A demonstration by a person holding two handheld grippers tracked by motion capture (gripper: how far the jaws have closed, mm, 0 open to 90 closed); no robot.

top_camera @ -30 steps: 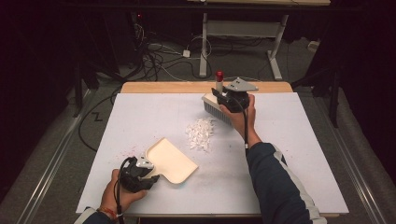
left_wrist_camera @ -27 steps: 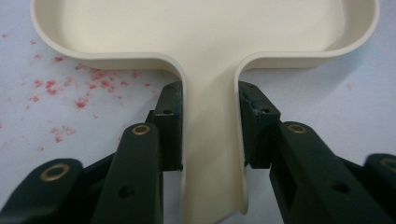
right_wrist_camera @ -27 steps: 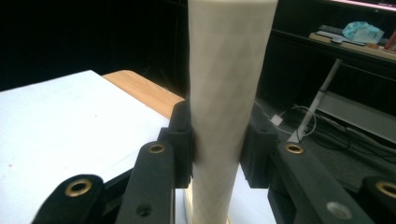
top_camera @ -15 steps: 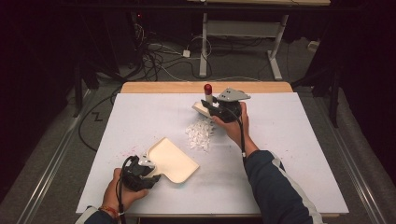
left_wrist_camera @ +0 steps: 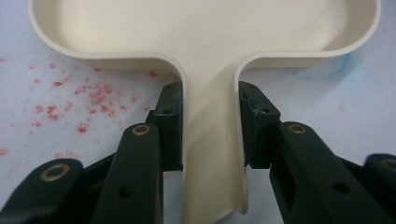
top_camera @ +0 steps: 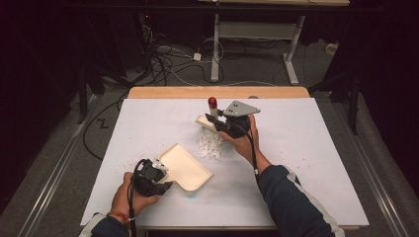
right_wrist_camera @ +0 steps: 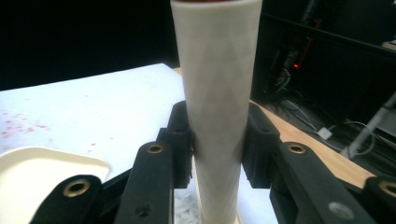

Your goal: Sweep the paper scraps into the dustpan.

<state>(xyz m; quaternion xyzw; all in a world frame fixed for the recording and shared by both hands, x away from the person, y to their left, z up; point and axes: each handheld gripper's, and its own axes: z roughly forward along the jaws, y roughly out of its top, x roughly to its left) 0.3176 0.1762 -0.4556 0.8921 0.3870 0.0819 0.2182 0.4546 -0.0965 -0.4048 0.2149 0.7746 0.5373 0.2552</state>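
**Brush brought onto the scrap pile; dustpan held ready**

Change since the earlier frames: the right tongs [top_camera: 221,124] have carried the brush [top_camera: 211,114] from the far right of the worktop [top_camera: 306,148] leftward and nearer, so that the brush head now sits at the far edge of the pile of white scraps [top_camera: 210,144]. The left tongs [top_camera: 160,180] and the dustpan [top_camera: 185,167] have not moved over the same interval. Judgement: the approach phase is complete and the sweeping stroke toward the dustpan is the step in hand; no scraps lie in the dustpan yet.

State of the tongs:
- Right tongs [right_wrist_camera: 217,144]: clenched on the cream handle of the brush [right_wrist_camera: 217,93], one jaw on each side. The handle stands roughly upright, its red end uppermost in the high view.
- Left tongs [left_wrist_camera: 210,130]: clenched on the narrow handle of the dustpan [left_wrist_camera: 210,56], jaws pressing both side walls. The pan lies flat on the worktop [left_wrist_camera: 327,102].

Relative positions: the pile lies between the two tools, just near of the brush head and just to the far right of the dustpan's open edge, without touching it. Faint red specks [left_wrist_camera: 88,100] mark the worktop left of the dustpan handle.
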